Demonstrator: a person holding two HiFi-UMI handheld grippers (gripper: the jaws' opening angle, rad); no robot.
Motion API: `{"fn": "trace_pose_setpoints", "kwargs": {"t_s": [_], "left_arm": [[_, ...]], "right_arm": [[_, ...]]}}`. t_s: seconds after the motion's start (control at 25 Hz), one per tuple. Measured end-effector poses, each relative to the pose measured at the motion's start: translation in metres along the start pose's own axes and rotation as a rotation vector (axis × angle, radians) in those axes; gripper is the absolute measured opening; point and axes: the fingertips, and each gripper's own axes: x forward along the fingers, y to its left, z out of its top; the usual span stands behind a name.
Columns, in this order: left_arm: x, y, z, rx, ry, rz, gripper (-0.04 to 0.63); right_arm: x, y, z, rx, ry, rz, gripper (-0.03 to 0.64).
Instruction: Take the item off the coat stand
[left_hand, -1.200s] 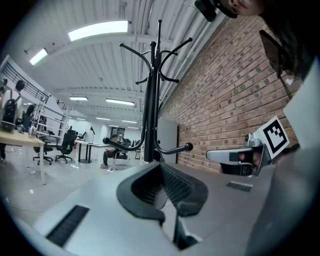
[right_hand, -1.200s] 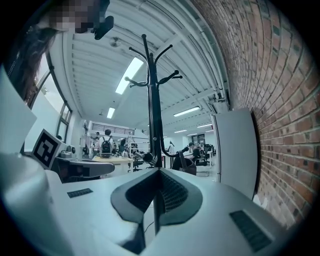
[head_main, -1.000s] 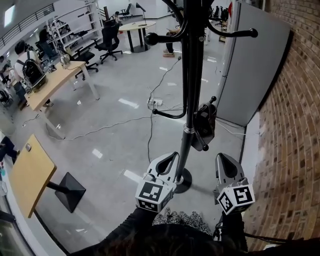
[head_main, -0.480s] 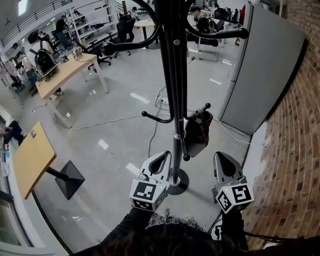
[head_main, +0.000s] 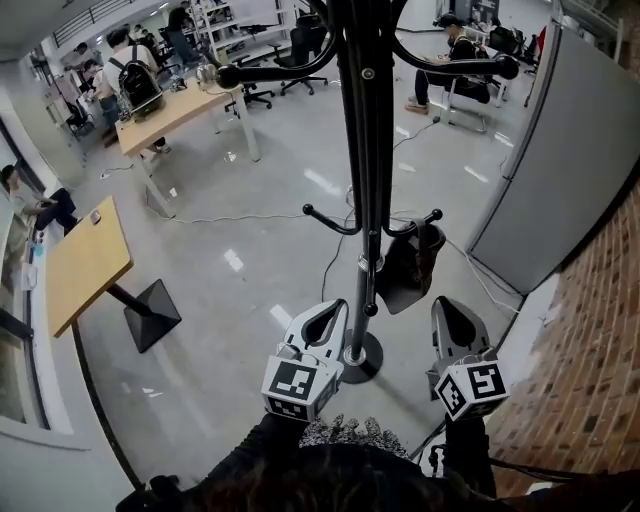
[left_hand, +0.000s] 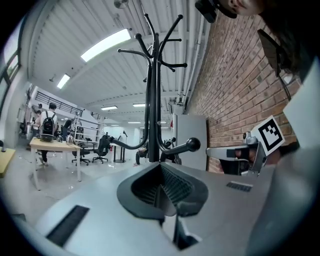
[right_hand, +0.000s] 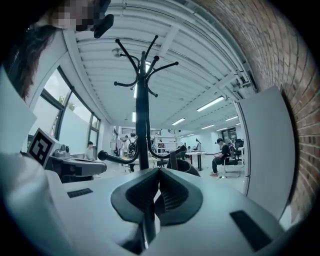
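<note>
You hold your left tool (head_main: 322, 328) and your right tool (head_main: 452, 325) low in front of your body. They sit side by side with a gap between them, at about the same height, and both point forward, away from you. On each tool the two jaws are pressed together. Your left arm (head_main: 250, 455) and right arm (head_main: 468, 452), in dark sleeves, reach forward from the bottom edge of the head view.
</note>
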Motion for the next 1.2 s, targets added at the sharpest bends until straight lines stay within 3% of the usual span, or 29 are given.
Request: {"fn": "trace_pose_setpoints", "kwargs": {"t_s": [0.12, 0.32, 0.72, 1.2], "left_arm": [[-0.003, 0.006, -0.005, 0.011, 0.003, 0.054, 0.005], [0.000, 0.008, -0.009, 0.010, 0.012, 0.060, 0.005], [0.022, 0.018, -0.003, -0.010, 0.007, -0.040, 0.005], [0.030, 0.028, -0.005, 0.020, 0.010, -0.061, 0.005]], "right_arm": [[0.005, 0.003, -0.003, 0.002, 0.004, 0.045, 0.009], [0.009, 0.004, -0.011, 0.010, 0.015, 0.054, 0.009], [0.018, -0.004, -0.009, -0.002, 0.026, -0.047, 0.009], [0.028, -0.002, -0.016, 0.007, 0.037, -0.065, 0.011]]}}
